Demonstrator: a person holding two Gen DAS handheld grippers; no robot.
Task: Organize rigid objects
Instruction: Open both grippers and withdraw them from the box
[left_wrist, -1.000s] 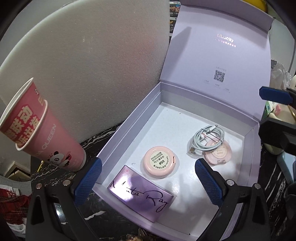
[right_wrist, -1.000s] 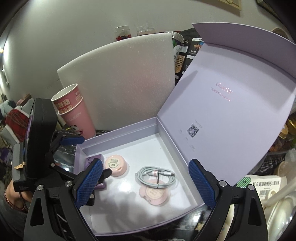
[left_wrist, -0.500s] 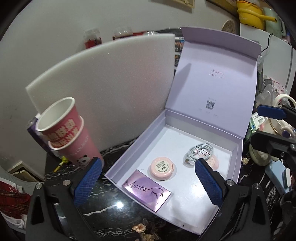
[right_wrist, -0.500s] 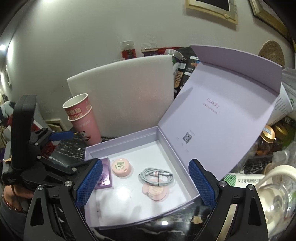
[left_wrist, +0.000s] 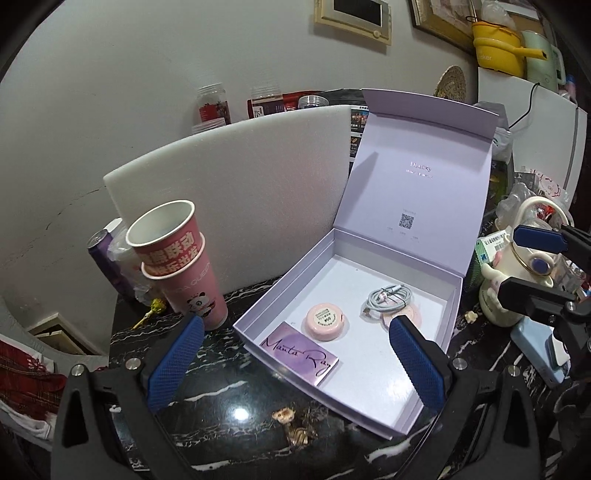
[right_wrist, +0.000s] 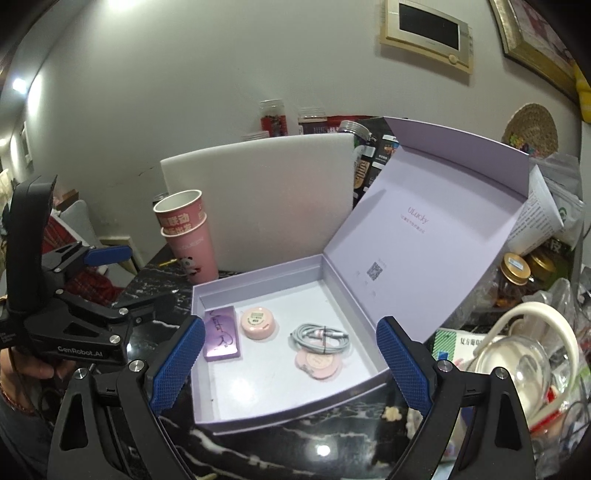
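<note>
both claws have pulled back from the lilac box; left claw and right claw gape wide, empty.

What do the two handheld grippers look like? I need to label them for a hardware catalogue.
Both match: the left gripper and right gripper have black angular frames with silver bolts and flat fingers faced in blue cross-hatched pads. From the right wrist view, the left one shows white "GenRobot.AI" lettering and a tall black handle.

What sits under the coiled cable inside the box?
The coiled cable lies partly on a flat pink round case on the floor of the box. The case's far edge is covered by the coil.
</note>
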